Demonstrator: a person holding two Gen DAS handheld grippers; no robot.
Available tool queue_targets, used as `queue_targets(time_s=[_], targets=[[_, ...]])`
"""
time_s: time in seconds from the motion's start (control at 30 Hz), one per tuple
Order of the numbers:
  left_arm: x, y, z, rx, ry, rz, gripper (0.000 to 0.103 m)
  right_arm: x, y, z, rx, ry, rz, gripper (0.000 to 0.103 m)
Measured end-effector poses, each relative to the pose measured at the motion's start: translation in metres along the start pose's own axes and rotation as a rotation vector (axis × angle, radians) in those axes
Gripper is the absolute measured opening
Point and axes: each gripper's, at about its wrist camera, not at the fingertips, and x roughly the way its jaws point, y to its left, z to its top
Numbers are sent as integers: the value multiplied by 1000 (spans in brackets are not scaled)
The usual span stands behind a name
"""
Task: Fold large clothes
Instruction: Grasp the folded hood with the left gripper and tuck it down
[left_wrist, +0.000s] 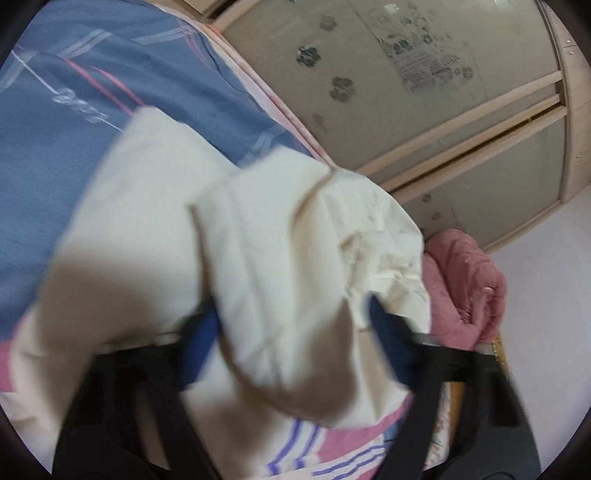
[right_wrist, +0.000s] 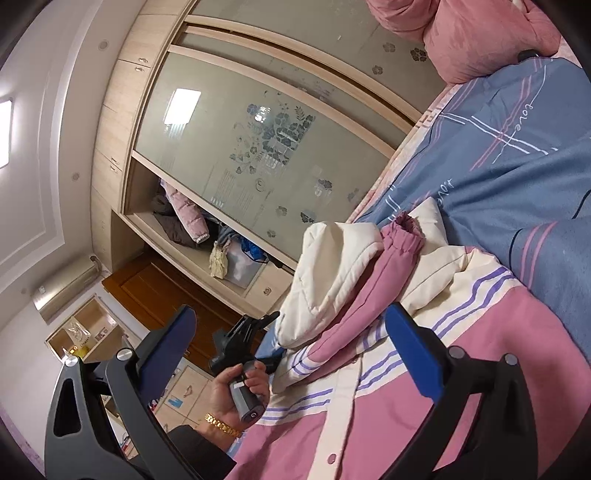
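A large pink and cream padded jacket (right_wrist: 388, 398) with purple stripes lies on the bed. Its cream hood (left_wrist: 258, 236) fills the left wrist view. My left gripper (left_wrist: 295, 339) has the hood's thick fabric between its blue pads (left_wrist: 388, 343), jaws spread wide around it. In the right wrist view the left gripper (right_wrist: 240, 343) sits at the hood's (right_wrist: 332, 273) edge, held by a hand. A pink sleeve (right_wrist: 388, 266) is folded across the jacket. My right gripper (right_wrist: 291, 339) is open and empty, hovering over the jacket's front.
The bed has a blue sheet (right_wrist: 517, 155) with pink and white lines. A pink quilt (right_wrist: 461, 33) is bundled at the bed's end. A wardrobe with sliding glass doors (right_wrist: 240, 140) stands alongside the bed, one section open with clothes inside.
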Motion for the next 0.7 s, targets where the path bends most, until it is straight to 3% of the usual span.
queue_targets(time_s=[0.07, 0.2, 0.23, 0.33, 0.53, 0.7], targets=[[6, -10, -6, 39, 38, -45, 50, 2, -3, 0, 11, 11, -8, 102], [6, -28, -23, 96, 87, -90, 12, 3, -3, -1, 19, 18, -6, 102], [2, -31, -28, 115, 90, -111, 9, 3, -3, -1, 16, 20, -6, 102], [-7, -33, -43, 127, 116, -130, 7, 4, 0, -4, 7, 27, -6, 102], [-27, 0, -78, 48, 175, -80, 6, 8, 11, -8, -43, 44, -20, 102], [-43, 21, -87, 108, 144, 49, 6, 12, 15, -11, -74, 62, -31, 102]])
